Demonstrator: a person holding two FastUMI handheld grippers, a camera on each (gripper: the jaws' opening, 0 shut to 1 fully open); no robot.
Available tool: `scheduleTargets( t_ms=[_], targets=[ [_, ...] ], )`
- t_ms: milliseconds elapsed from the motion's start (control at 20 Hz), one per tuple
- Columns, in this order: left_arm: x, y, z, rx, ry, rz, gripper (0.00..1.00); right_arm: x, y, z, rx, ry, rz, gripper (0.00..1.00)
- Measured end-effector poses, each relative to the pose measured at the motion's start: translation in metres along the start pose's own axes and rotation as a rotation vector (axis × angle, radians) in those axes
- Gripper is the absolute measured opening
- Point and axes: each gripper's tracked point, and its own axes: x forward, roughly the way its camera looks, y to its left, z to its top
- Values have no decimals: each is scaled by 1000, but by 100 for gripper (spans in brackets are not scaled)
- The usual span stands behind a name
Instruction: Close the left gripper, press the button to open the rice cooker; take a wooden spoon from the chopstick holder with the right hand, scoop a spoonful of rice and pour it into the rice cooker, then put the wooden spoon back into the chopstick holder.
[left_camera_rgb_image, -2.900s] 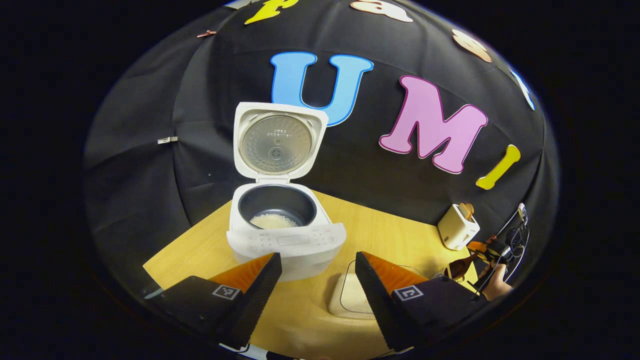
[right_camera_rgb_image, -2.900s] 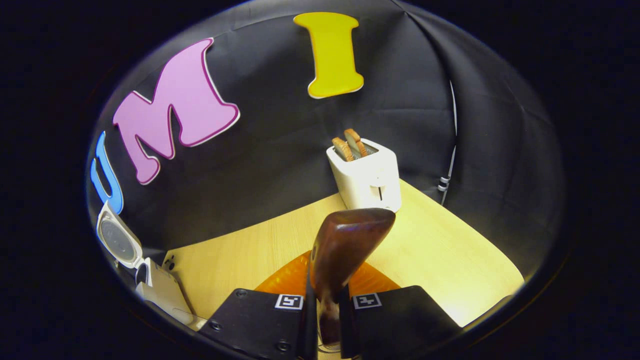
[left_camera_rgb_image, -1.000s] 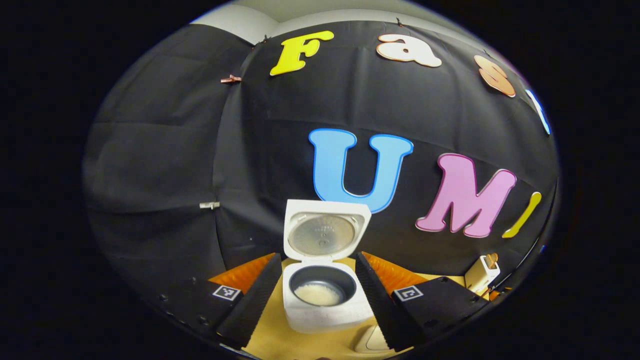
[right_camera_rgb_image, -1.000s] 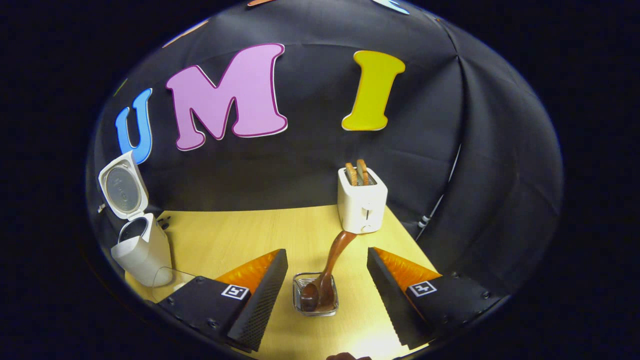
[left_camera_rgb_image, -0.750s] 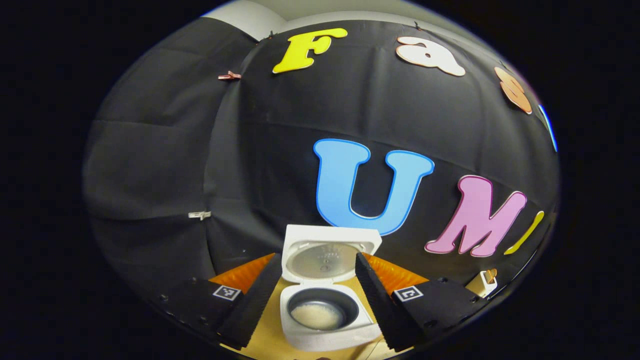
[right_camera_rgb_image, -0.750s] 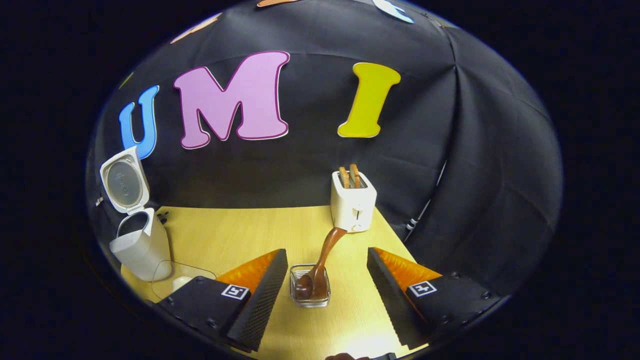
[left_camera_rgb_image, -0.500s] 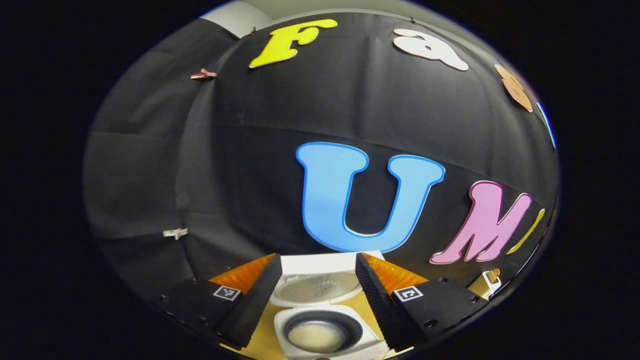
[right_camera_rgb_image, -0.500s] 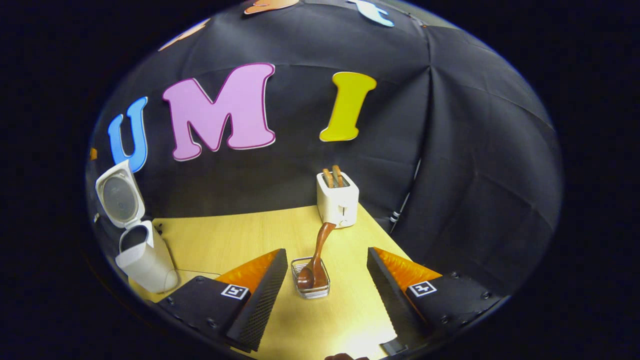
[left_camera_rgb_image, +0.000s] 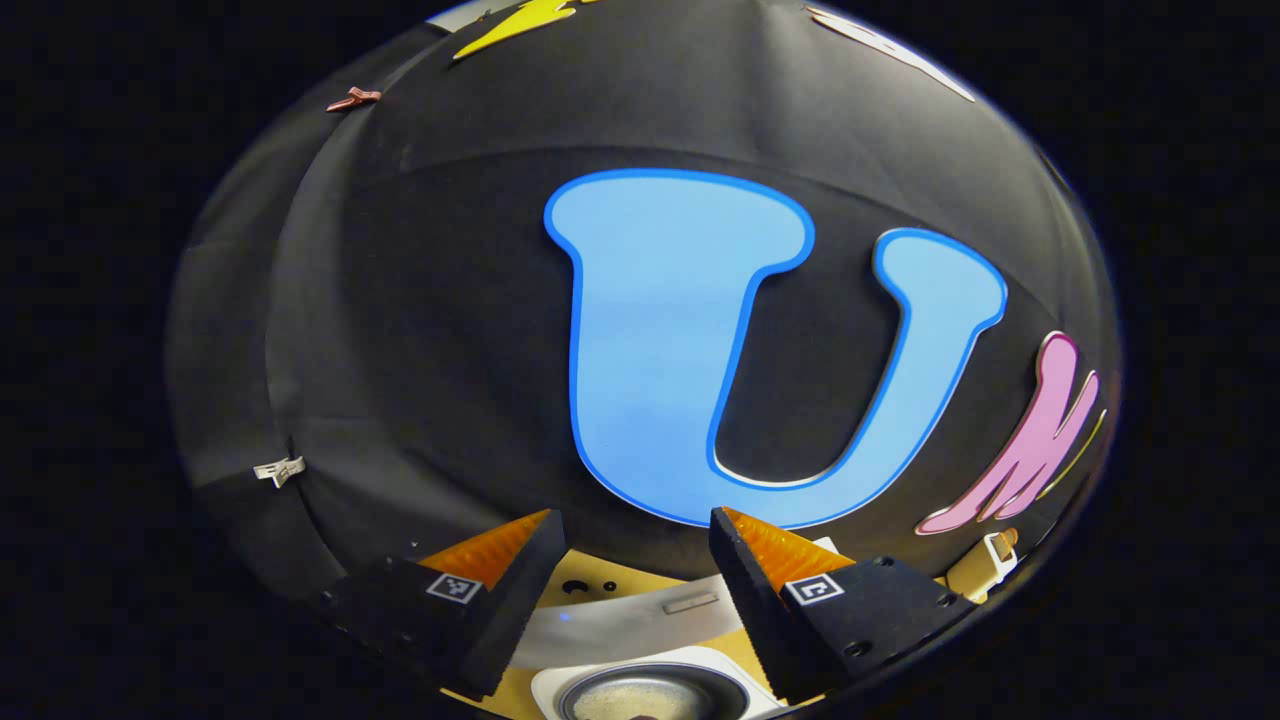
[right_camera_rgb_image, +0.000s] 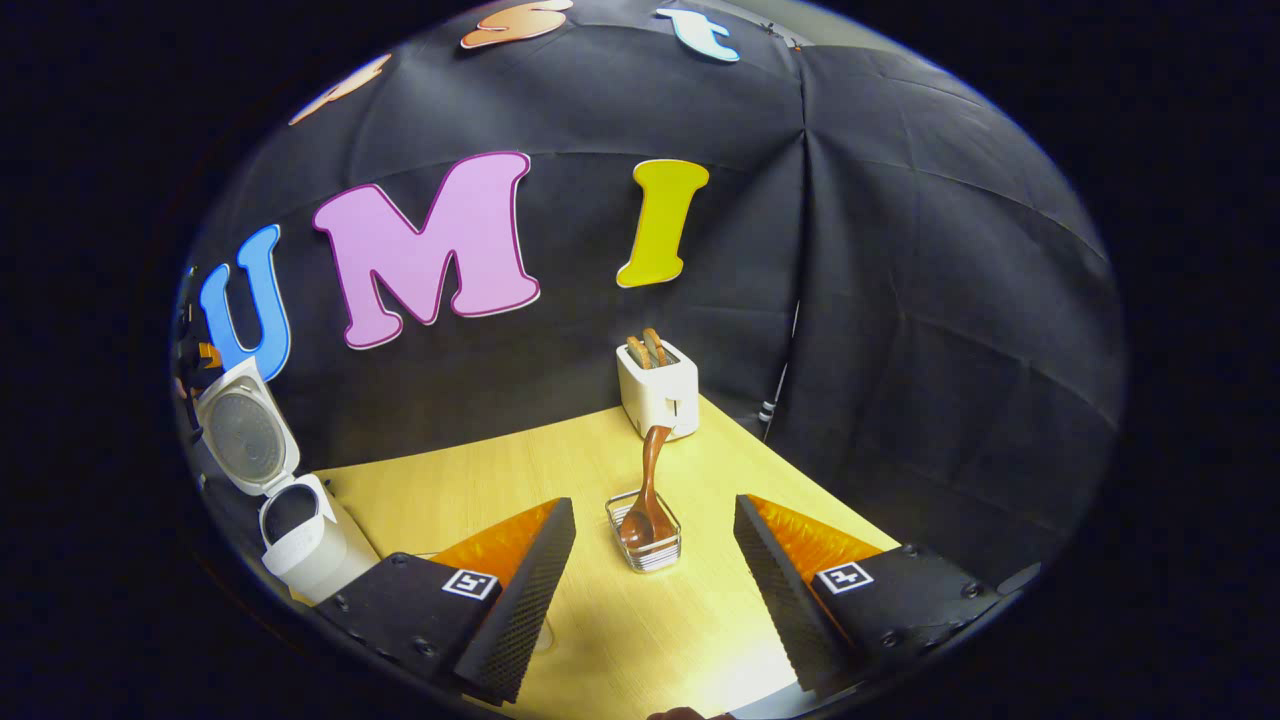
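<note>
Right gripper view: glossy wooden spoon stands in ribbed clear holder.

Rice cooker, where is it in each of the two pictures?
Left gripper view: the rice cooker sits at the very bottom middle, between the gripper's two fingers, its dark pot open to the camera.
Right gripper view: the rice cooker stands far left on the wooden table, with its lid up.
Shared landmark: the white toaster at the right edge in the left gripper view, at the middle back of the table in the right gripper view.

Glossy wooden spoon, wire holder
</note>
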Motion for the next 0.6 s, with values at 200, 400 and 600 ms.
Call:
scheduleTargets(
  t_ms=[200,400,600],
  targets=[
    [7,-2,-18,39,74,18,95,2,17,-13,-14,24,39,99],
    [-11,-10,-30,14,139,4,97,9,32,-20,-6,54,95,99],
    [-43,-28,-55,-19,208,-9,98,20,38,-26,-16,72,151,99]
  ],
)
